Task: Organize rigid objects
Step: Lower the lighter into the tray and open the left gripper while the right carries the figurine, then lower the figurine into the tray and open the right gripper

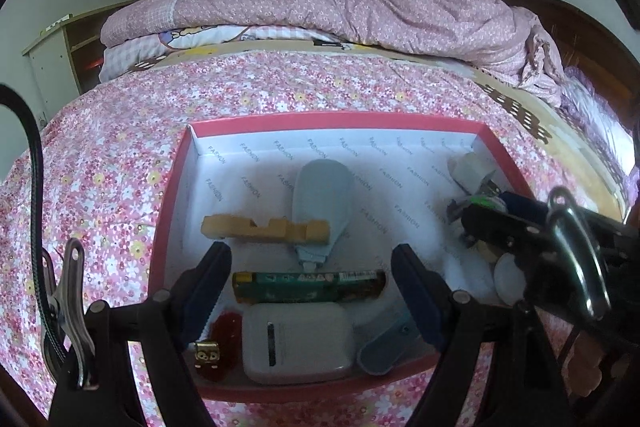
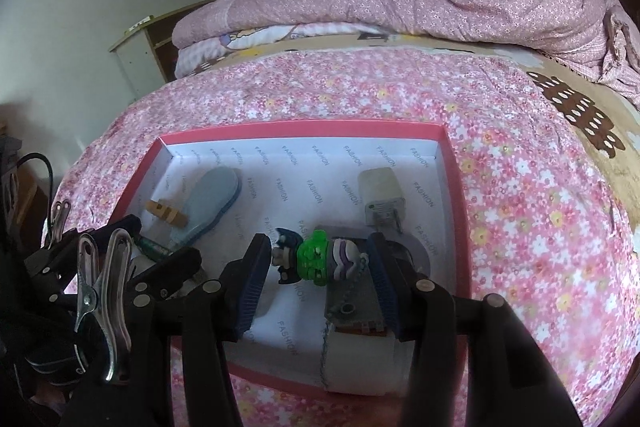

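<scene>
A pink box (image 1: 168,195) lined with white paper lies on the bed and holds the objects. My left gripper (image 1: 312,267) is open above a green stick-like pack (image 1: 308,285), a white power bank (image 1: 298,341) and a wooden block (image 1: 264,227); a light-blue case (image 1: 322,203) lies behind. My right gripper (image 2: 318,263) is shut on a small toy figure (image 2: 316,257) with a green middle and a chain, held over the box (image 2: 456,187). A white charger plug (image 2: 380,201) lies beyond it. The right gripper also shows in the left wrist view (image 1: 520,235).
The box sits on a pink floral bedspread (image 1: 120,155). A folded pink quilt (image 1: 320,7) lies at the bed's far side. A red toy (image 1: 218,347) and a blue oval object (image 1: 388,351) lie at the box's near wall. A white roll (image 2: 360,363) lies under my right gripper.
</scene>
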A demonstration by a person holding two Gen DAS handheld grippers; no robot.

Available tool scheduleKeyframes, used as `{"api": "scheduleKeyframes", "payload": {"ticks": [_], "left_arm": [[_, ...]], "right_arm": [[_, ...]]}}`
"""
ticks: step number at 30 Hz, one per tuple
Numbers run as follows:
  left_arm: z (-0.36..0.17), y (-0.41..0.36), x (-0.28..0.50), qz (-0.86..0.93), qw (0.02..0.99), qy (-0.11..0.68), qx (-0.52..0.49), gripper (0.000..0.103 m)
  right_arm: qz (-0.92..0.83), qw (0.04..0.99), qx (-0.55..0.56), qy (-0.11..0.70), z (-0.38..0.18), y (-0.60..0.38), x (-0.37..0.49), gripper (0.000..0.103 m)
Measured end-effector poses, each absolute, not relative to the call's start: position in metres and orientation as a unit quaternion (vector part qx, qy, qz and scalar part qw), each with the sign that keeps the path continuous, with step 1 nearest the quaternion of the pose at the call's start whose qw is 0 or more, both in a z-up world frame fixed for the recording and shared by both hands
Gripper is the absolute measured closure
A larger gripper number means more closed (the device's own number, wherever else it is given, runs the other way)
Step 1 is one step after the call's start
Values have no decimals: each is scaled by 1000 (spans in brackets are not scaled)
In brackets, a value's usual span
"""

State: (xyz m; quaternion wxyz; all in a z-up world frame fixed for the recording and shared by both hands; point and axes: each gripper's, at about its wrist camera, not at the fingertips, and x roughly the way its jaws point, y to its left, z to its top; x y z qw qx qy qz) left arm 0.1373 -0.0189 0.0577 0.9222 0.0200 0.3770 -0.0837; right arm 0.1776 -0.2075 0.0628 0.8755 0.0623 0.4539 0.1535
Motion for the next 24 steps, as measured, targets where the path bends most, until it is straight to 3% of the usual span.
{"api": "scheduleKeyframes", "payload": {"ticks": [2, 6, 24], "left_arm": [[59, -19, 136, -82, 923, 374, 23, 17], [62, -19, 135, -75, 925, 372, 26, 17], [79, -15, 105, -46, 932, 359, 18, 17]], "right_arm": [[153, 877, 64, 451, 64, -208, 177, 51], [147, 882, 72, 441, 69, -211, 174, 36], [146, 885, 73, 436, 81, -218, 152, 36]]}}
